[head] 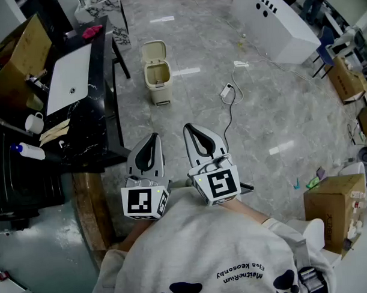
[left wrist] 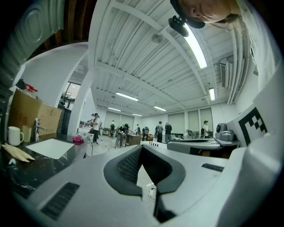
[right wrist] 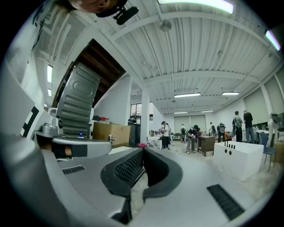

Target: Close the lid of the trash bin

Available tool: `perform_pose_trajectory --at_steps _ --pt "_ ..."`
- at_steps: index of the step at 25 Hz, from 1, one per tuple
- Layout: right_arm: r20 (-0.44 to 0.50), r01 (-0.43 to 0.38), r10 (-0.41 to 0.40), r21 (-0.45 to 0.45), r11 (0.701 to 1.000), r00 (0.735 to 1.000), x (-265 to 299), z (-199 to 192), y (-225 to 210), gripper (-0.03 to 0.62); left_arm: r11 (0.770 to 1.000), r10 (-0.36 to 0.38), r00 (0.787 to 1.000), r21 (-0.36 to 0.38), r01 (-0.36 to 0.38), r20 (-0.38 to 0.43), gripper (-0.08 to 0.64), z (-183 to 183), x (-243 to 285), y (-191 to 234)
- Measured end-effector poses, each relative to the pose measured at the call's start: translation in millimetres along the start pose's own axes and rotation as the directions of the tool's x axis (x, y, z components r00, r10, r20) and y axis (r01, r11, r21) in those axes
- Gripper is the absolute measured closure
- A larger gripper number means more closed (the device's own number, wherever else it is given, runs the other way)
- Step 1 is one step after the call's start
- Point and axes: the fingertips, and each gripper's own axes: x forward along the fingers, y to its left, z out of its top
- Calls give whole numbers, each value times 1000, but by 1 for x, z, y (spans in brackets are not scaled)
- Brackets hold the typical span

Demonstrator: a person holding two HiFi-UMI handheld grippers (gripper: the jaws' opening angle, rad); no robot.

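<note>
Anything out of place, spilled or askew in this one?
The bin stands on the floor with its lid flipped up. Right of it, a power strip and its cable lie loose across the floor. Nothing looks spilled or broken.

Small cream trash bin (head: 158, 81) upright on the grey floor, its hinged lid (head: 153, 51) tipped open.

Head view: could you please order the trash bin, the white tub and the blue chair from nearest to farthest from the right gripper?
1. Trash bin, floor ahead, slightly left of the right gripper.
2. White tub, far ahead to the right.
3. Blue chair, beyond the tub's right end.
</note>
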Motion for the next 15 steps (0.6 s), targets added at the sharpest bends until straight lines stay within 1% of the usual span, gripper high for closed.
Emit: perform_pose_trajectory --at_steps 3,6,10,15 --pt "0 -9 9 8 1000 1000 1 -7 11 560 1000 -4 1000 -2 4 1 541 -1 -5 9" --pt "-20 19 -19 14 1000 1000 0 -11 13 560 1000 -14 1000 -18 14 -3 541 -5 -7 14" --pt "-22 37 -37 23 999 999 -3 -13 14 560 999 -29 999 -31 28 -24 541 -9 -10 16" --pt "-14 51 -50 58 997 999 -2 -11 14 560 999 -32 999 -40 32 -13 541 -10 -10 21"
